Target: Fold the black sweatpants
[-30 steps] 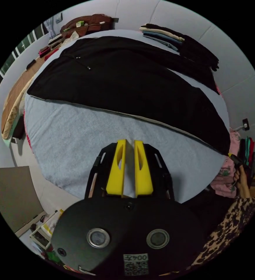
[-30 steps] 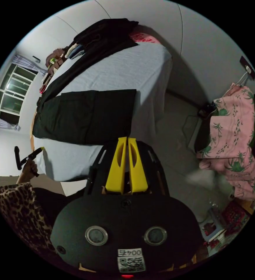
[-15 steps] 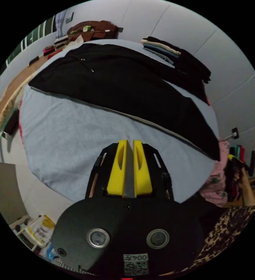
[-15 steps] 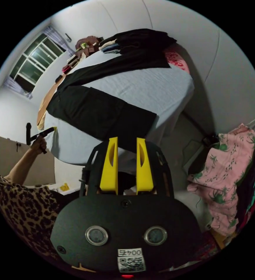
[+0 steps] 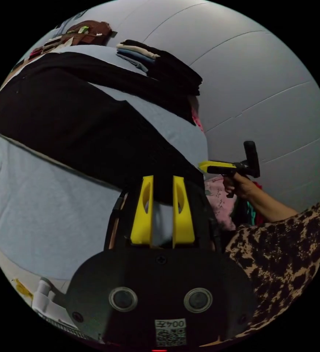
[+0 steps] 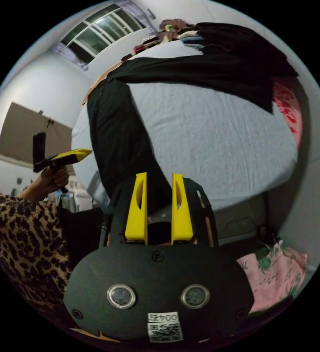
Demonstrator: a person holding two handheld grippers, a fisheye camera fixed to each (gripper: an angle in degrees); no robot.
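Observation:
The black sweatpants (image 5: 75, 121) lie spread flat on a light grey-blue bed sheet (image 5: 39, 205), legs apart in a V. In the left gripper view my left gripper (image 5: 163, 179) is open, hovering just short of the near leg's cuff end, nothing pinched. The right gripper (image 5: 213, 167) shows beyond it in a hand, off the bed's corner. In the right gripper view my right gripper (image 6: 159, 176) is open, and the end of the near leg of the sweatpants (image 6: 119, 139) runs down between its jaws. The left gripper (image 6: 70, 156) shows at the left in a hand.
A stack of folded clothes (image 5: 167, 68) sits at the bed's far edge by the wall, partly on the far leg. Pink floral cloth (image 6: 277, 271) hangs beside the bed. A window (image 6: 97, 29) and a brown board (image 6: 24, 135) are on the far side. A leopard-print sleeve (image 5: 288, 249) is close.
Both views have swung toward the near leg's cuff end. The left jaws went from nearly shut to open. The right jaws opened about half a second ago and stay open.

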